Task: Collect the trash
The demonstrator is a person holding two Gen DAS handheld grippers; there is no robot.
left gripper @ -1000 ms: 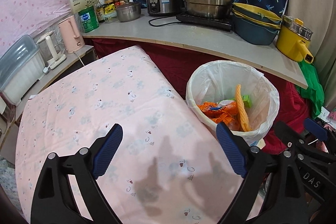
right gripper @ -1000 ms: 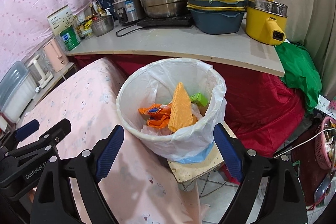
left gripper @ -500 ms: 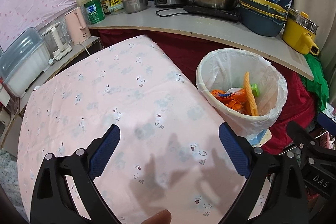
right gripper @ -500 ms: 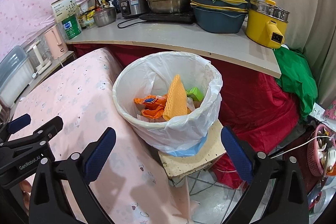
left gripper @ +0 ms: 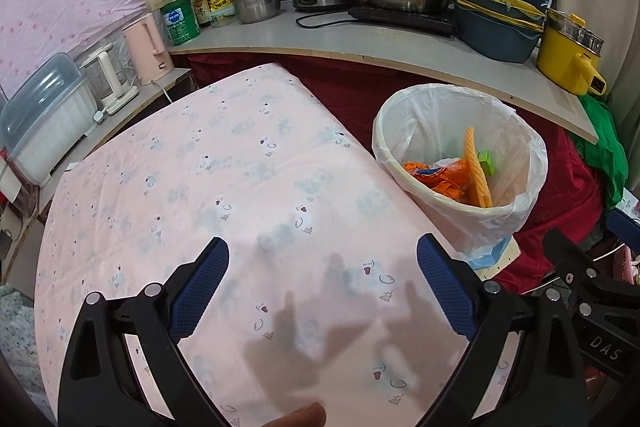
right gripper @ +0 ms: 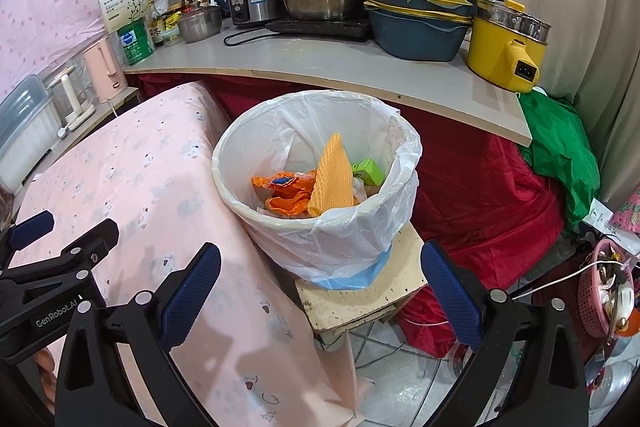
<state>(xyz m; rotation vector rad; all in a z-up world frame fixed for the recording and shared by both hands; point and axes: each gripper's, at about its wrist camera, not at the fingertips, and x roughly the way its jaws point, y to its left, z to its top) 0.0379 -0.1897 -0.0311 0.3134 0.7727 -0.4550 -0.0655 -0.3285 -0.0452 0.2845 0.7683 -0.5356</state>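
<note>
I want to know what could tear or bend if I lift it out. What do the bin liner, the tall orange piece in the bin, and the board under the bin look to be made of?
Bin liner: thin translucent white plastic film, crinkled and glossy. Tall orange piece: probably sponge cloth or waffle-textured sheet; matte, fine grid pattern, standing stiffly. Board: looks like cream-painted wood or laminate, stained and chipped at the edge.

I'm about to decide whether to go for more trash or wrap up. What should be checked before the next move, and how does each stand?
1. Left gripper open, carrying nothing: ok.
2. Right gripper open, carrying nothing: ok.
3. Trash bin upright on its wooden stool: ok.
4. Liner bag folded over the rim: ok.
5. Orange wrappers and yellow cloth inside the bin: ok.
6. Trash left on the pink tablecloth: none visible; elsewhere, cannot tell.
</note>
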